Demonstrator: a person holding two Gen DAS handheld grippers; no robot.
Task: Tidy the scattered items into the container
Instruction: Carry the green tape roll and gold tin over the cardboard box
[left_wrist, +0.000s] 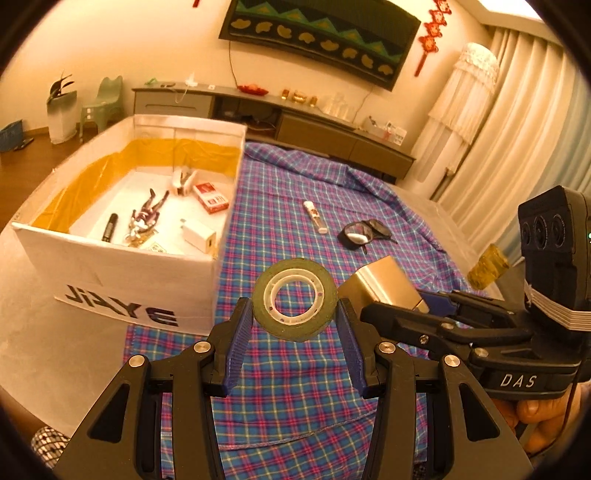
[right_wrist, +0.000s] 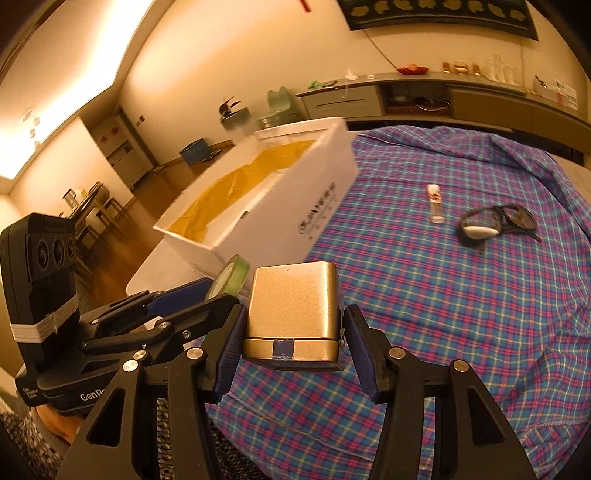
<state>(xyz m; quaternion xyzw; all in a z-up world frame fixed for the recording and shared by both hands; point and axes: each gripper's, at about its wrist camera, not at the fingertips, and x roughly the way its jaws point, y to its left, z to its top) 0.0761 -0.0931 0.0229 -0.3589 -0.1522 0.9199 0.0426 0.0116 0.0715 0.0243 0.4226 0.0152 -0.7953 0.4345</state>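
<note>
My left gripper (left_wrist: 294, 317) is shut on a green tape roll (left_wrist: 294, 300), which hangs tilted above the plaid cloth (left_wrist: 295, 391). My right gripper (right_wrist: 293, 332) is shut on a gold metal tin (right_wrist: 293, 314), held off the cloth just to the right of the tape roll; the tin (left_wrist: 382, 286) shows beside the roll in the left wrist view. The white box (left_wrist: 122, 273) stands to the left, holding a black marker, a figurine, a white charger (left_wrist: 198, 235), a red pack and a small white item. On the cloth lie a small white tube (left_wrist: 315, 216) and dark glasses (left_wrist: 364, 232).
A long low cabinet (left_wrist: 295, 122) runs along the far wall behind the table. The cloth is rumpled at its far right (right_wrist: 517, 155). A hand (left_wrist: 543, 413) holds the right gripper's handle at the lower right of the left wrist view.
</note>
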